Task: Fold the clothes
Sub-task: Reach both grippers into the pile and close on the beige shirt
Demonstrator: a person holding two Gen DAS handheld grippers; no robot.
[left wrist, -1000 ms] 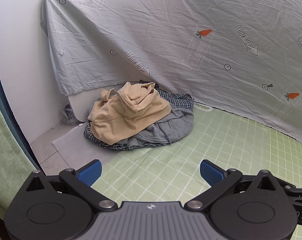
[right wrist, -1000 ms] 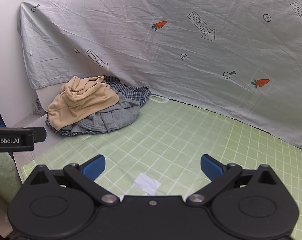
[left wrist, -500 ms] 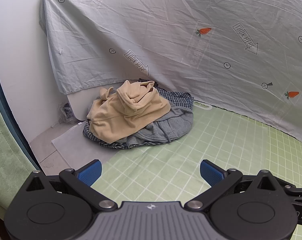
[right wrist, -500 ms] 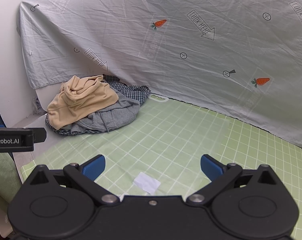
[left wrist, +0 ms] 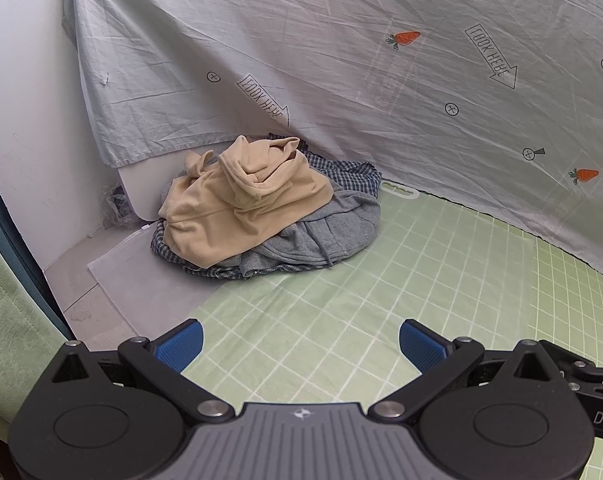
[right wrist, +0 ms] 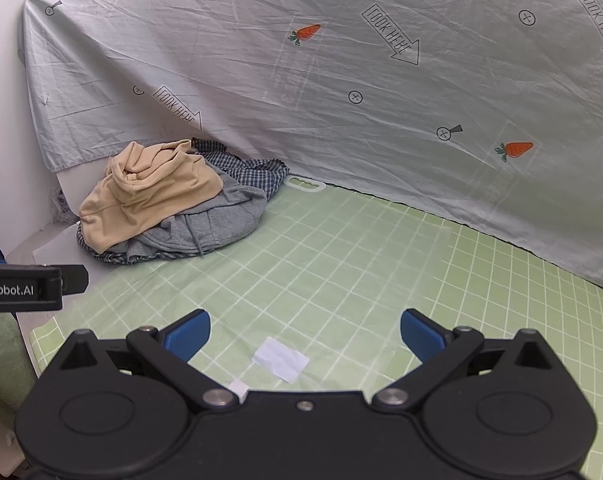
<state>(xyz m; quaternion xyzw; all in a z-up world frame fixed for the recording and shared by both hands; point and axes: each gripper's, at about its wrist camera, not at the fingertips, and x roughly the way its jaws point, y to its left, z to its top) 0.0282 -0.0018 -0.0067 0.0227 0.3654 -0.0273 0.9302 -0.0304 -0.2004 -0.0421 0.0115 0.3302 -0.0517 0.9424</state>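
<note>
Nearest the lens, we saw our left gripper [left wrist: 300,342] with its ribbed blue pads spread wide apart and nothing between them; our right gripper [right wrist: 305,332] stood equally wide and bare. Under the right one a small white paper scrap [right wrist: 280,364] lay flat on the green gridded mat [right wrist: 341,264]. Farther off, left of centre in both views, sat the crumpled pile: a soft tan hoodie [left wrist: 241,204] on a grey drawstring sweatshirt [left wrist: 325,236] and checked shirt [left wrist: 353,172]. Behind hung a creased grey sheet [left wrist: 381,92] printed with carrots.
</note>
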